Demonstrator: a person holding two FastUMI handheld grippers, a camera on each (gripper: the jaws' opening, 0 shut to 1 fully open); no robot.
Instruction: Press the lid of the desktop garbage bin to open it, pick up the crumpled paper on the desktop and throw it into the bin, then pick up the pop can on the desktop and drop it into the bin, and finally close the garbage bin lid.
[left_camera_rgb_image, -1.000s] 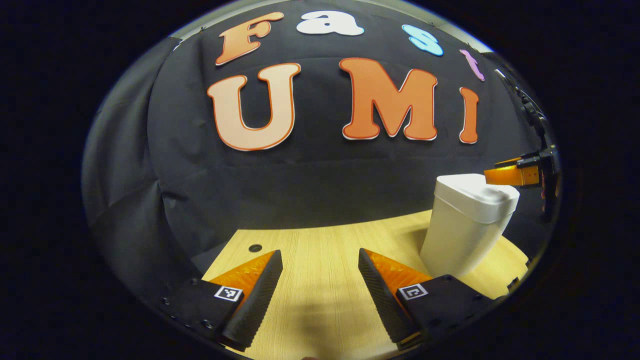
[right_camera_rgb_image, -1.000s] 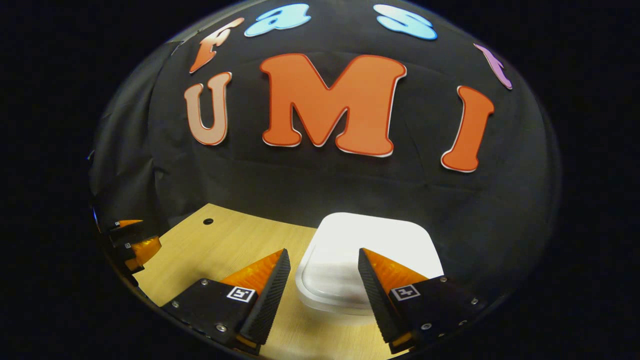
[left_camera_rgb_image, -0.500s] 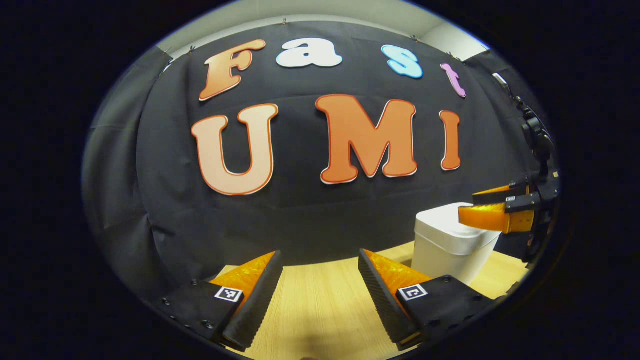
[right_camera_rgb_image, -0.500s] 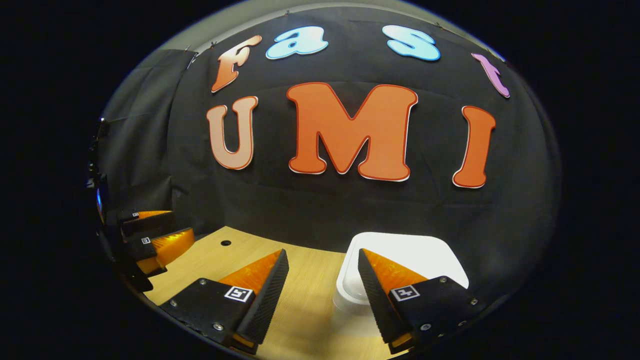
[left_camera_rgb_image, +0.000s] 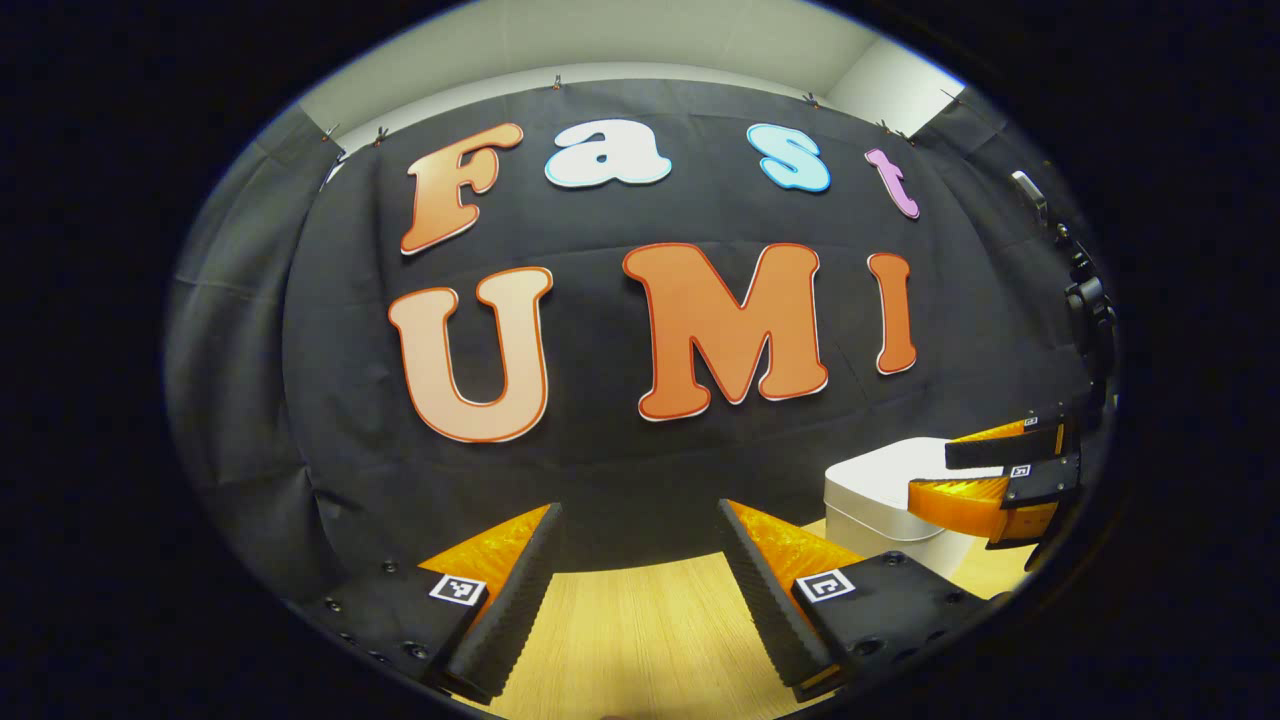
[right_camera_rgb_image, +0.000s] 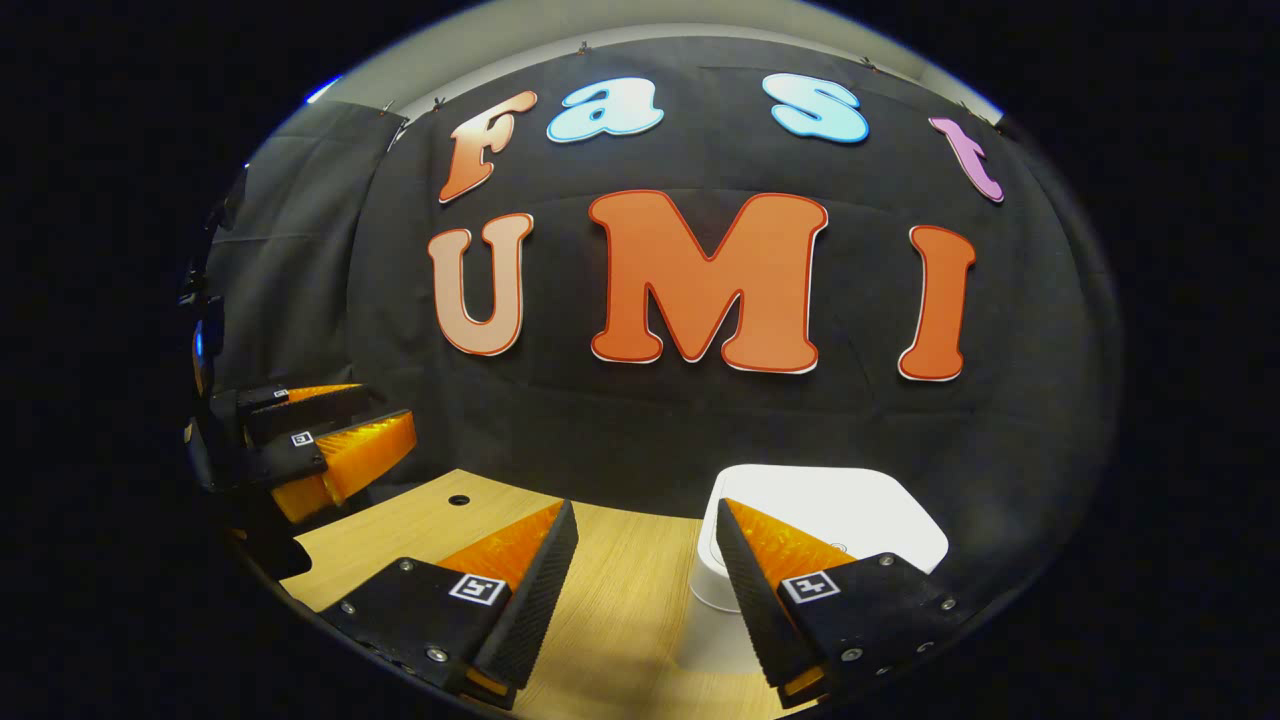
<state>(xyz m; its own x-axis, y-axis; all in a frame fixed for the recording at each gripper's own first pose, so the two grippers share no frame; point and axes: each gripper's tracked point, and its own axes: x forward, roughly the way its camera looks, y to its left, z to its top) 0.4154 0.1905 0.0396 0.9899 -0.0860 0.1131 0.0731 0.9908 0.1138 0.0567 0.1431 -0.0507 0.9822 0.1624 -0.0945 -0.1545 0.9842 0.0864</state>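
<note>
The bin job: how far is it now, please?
It looks finished or nearly so: the bin stands on the table with its lid shut. No paper or can lies on the visible table. Both the left gripper and the right gripper are open and empty, so nothing is in hand.

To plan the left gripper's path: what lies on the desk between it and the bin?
Only bare desk between left gripper and bin, in the left gripper view.
</note>
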